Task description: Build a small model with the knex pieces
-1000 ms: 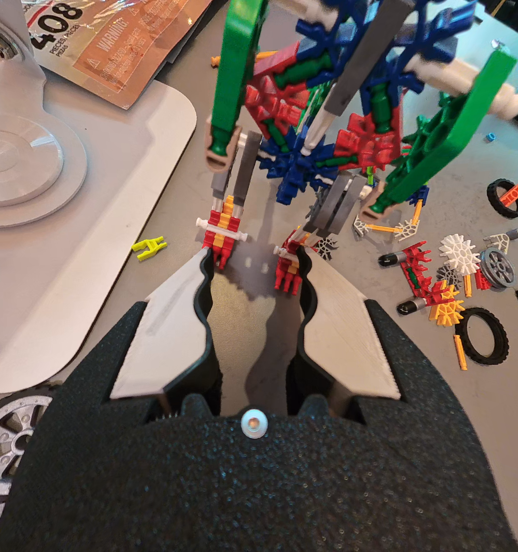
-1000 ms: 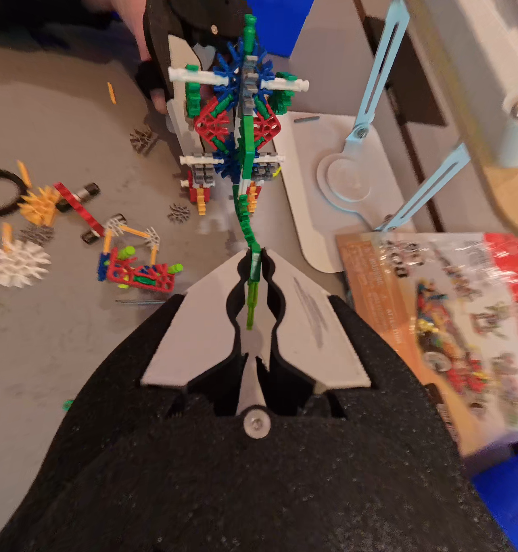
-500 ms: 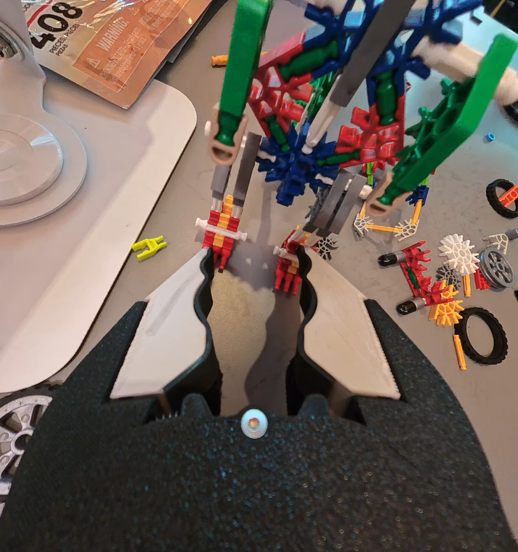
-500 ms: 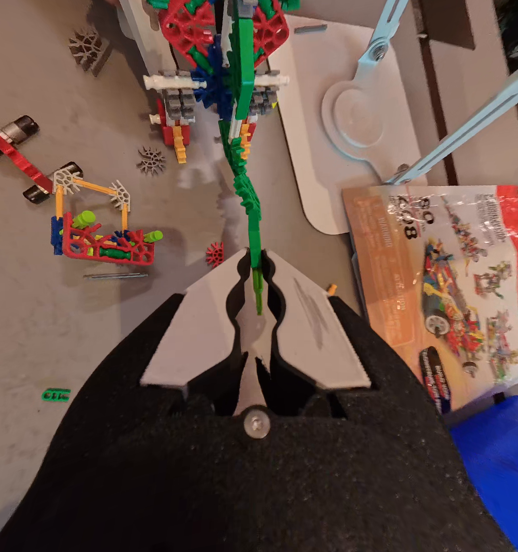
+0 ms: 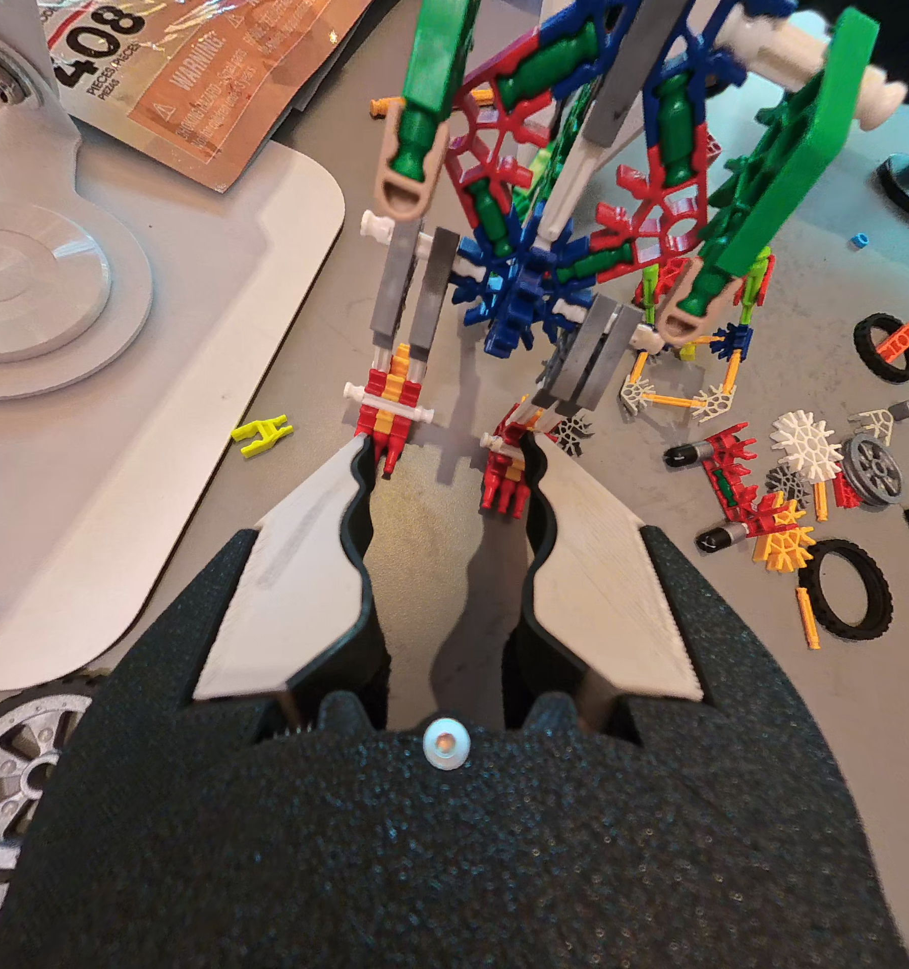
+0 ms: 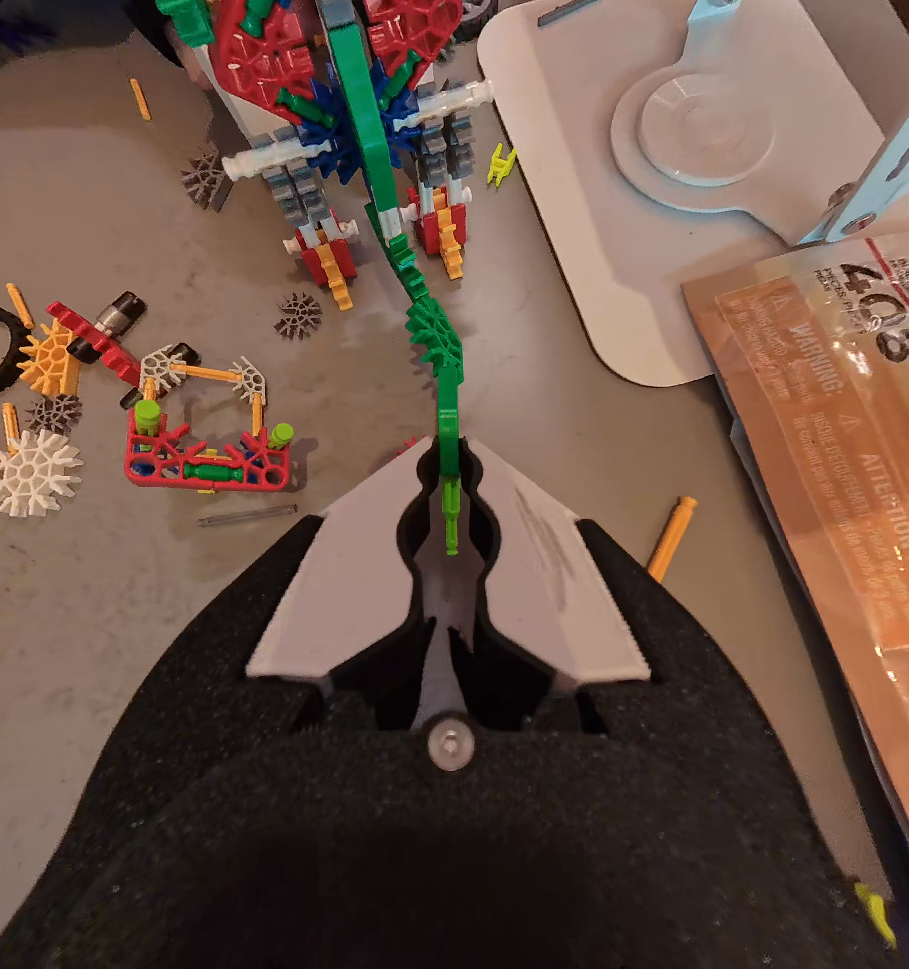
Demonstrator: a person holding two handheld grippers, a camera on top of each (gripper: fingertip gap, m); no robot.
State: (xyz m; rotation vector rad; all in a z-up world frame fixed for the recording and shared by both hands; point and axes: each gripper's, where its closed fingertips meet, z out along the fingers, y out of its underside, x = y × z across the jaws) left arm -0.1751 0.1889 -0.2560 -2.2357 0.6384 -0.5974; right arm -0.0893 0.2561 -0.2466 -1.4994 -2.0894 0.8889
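A colourful construction-toy model [image 5: 526, 283] of blue star connectors, red panels, green rods and grey blocks stands on the grey table on two red-and-yellow feet [image 5: 389, 404]. My left gripper [image 5: 444, 445] is open, with one fingertip beside each foot and the table showing between them. In the right wrist view the model [image 6: 358, 115] has a curved green tail of linked connectors [image 6: 434, 346] reaching towards me. My right gripper [image 6: 448, 445] is shut on the end of this tail, and a light-green rod sticks out behind the grip.
A white base plate [image 5: 127, 419] with a round disc and a plastic parts bag [image 6: 835, 419] lie on one side. Loose parts, black tyres [image 5: 843, 592] and a small red frame assembly [image 6: 206, 461] lie on the other. A silver wheel [image 5: 7, 776] sits at my left gripper's side. Tip to tip, the grippers are about 12 centimetres apart.
The right gripper, still shut on the green tail, has come lower and closer to the model. The model has tipped a little in the left view. The left gripper has stayed put.
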